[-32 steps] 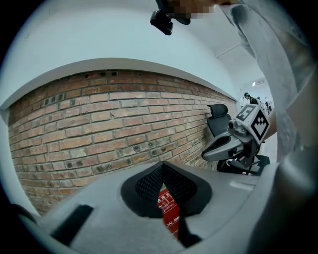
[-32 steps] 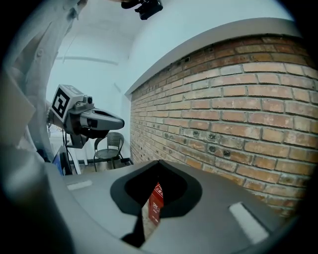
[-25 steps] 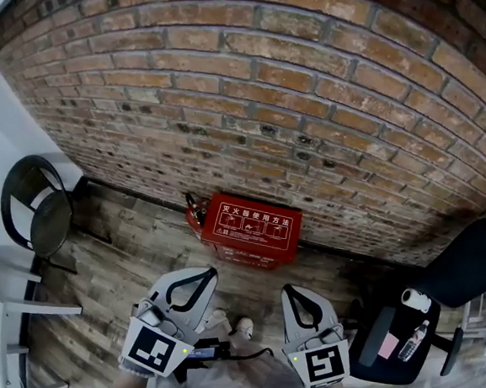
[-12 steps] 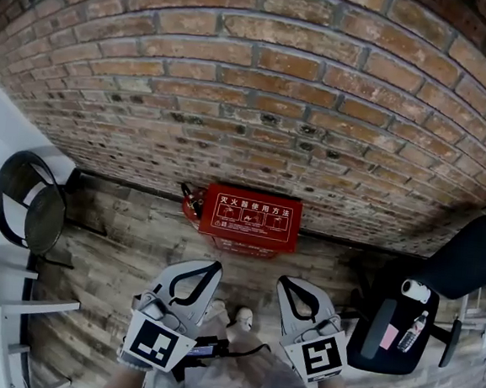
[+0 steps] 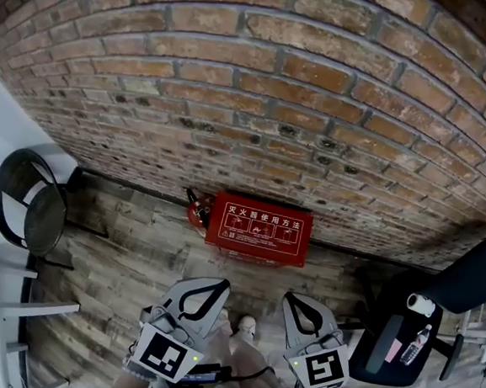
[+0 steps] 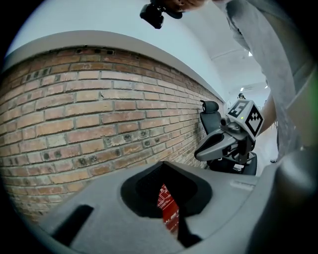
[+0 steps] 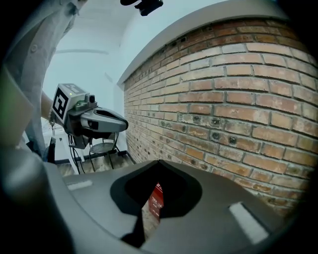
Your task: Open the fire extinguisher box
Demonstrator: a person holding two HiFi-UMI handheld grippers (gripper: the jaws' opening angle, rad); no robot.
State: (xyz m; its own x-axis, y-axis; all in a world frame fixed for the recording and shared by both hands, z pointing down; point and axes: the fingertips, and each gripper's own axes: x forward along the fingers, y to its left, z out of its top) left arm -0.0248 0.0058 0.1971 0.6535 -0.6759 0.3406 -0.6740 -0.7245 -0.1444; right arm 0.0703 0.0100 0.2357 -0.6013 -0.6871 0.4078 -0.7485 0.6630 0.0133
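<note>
The red fire extinguisher box stands closed on the wooden floor against the brick wall, white print on its lid. My left gripper and right gripper hang side by side well short of it, both shut with nothing between the jaws. In the left gripper view a strip of the red box shows through the opening behind the shut jaws, and the right gripper is off to the right. The right gripper view shows the same box below and the left gripper at the left.
A red extinguisher pokes out at the box's left end. A black round stool and a white shelf stand at the left. A black office chair carrying a bottle and a roll is at the right. The person's shoes are below.
The view has shifted a little and the box sits slightly more to the right. Both grippers stay shut and side by side, somewhat lower in the picture. The box stays closed.
</note>
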